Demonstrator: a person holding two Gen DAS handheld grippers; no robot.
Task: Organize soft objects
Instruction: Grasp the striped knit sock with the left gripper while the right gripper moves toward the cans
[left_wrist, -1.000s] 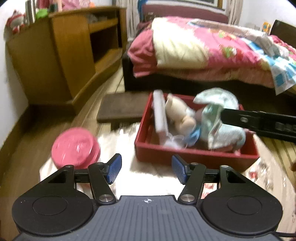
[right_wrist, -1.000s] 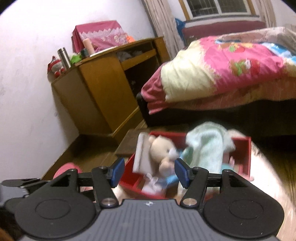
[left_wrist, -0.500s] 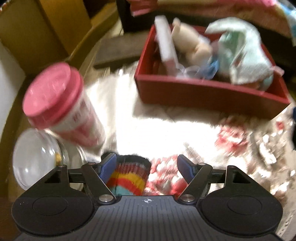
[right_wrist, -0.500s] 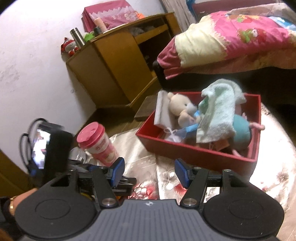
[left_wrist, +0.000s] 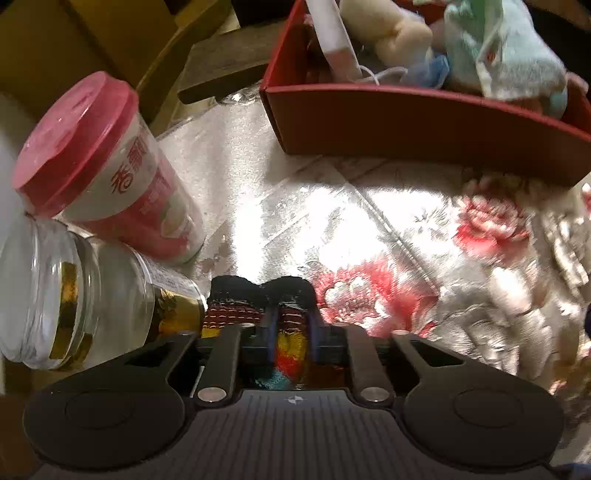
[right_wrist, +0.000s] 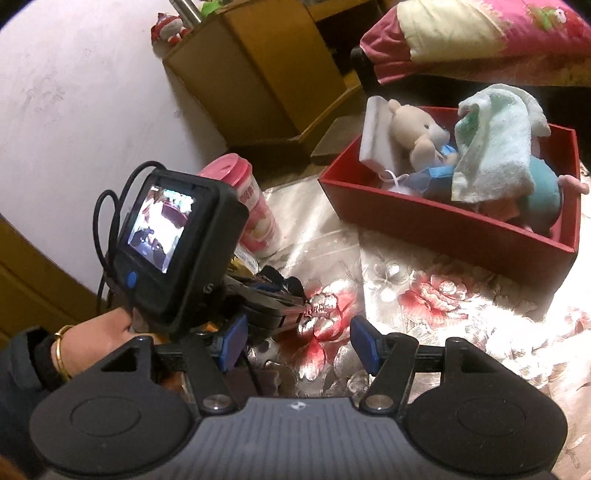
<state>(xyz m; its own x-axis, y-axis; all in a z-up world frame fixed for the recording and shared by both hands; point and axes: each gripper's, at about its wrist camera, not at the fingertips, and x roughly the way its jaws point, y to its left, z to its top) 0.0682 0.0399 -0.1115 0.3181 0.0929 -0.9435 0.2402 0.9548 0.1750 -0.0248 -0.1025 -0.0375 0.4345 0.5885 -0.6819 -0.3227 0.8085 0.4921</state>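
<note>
Your left gripper (left_wrist: 291, 325) is pinching the striped sock (left_wrist: 291, 343) between its just-closed fingers, near the glass jar (left_wrist: 85, 299) on the floral cloth (left_wrist: 332, 221). Your right gripper (right_wrist: 298, 343) is hovering with fingers apart, holding nothing, the red box (right_wrist: 443, 221) lying far right.

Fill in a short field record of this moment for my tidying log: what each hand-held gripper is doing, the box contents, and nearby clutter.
left hand-held gripper: jaws just closed, pinching a striped sock
right hand-held gripper: open, nothing between its pads
red box: holds a plush bear, a light green towel, a teal plush toy
beside the sock: glass jar, pink-lidded cup
surface: floral tablecloth
</note>
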